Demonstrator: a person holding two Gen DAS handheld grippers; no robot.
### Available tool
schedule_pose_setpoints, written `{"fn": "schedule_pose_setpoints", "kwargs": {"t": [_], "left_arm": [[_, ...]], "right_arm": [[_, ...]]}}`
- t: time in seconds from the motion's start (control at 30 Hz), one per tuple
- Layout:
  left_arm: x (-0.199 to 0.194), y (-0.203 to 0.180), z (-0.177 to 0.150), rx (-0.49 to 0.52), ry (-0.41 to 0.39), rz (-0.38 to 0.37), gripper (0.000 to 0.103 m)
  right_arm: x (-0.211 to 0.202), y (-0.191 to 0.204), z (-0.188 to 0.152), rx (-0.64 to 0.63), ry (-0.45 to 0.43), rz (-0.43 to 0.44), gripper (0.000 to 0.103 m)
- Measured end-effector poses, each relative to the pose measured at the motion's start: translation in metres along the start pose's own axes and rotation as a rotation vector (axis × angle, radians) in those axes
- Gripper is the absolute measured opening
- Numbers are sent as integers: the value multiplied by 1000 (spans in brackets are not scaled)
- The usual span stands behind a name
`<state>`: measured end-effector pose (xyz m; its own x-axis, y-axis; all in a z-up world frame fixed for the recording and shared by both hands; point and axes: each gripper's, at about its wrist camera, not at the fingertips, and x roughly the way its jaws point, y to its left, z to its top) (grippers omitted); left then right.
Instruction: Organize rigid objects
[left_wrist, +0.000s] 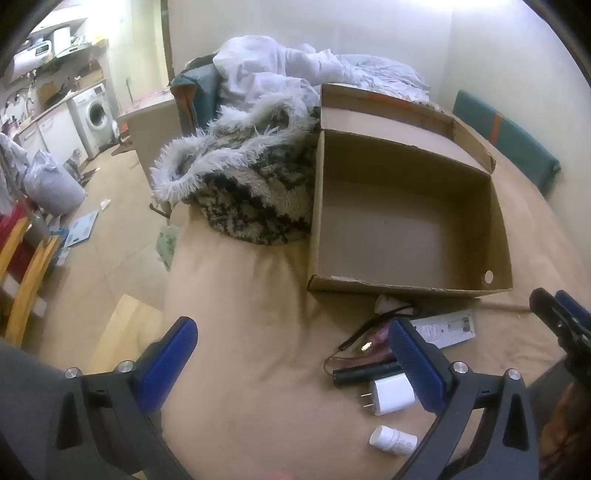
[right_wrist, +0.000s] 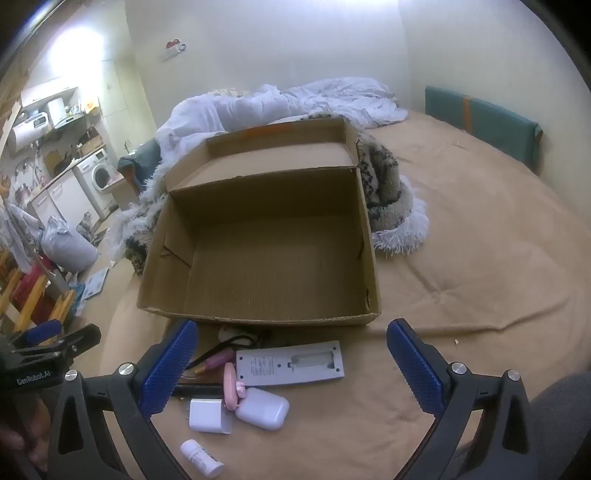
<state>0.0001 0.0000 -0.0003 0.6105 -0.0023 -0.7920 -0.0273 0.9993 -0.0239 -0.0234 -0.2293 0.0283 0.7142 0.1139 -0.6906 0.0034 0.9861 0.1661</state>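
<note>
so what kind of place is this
Most likely a small studio flat. The open brown cardboard box sits on a tan-sheeted bed with a rumpled white duvet, and a white front-loading washing machine stands in a kitchen corner.

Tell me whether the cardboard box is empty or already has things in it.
Empty. Both views show the cardboard box with a bare floor; the charger and remote lie outside on the bed.

A shaggy patterned blanket (left_wrist: 251, 192) with a white fringe lies on the tan bed (right_wrist: 480, 258), with rumpled white bedding (left_wrist: 280, 70) behind it at twelve o'clock. A washing machine (left_wrist: 94, 114) stands at ten o'clock, a teal cushion (right_wrist: 480, 122) against the wall at two o'clock.
</note>
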Motion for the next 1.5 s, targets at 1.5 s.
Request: {"fn": "schedule_pose_setpoints", "kwargs": {"t": [1.5], "left_arm": [[-3,0,2,6,-15,4,103]], "right_arm": [[0,-2,1,6,-6,6,103]]}}
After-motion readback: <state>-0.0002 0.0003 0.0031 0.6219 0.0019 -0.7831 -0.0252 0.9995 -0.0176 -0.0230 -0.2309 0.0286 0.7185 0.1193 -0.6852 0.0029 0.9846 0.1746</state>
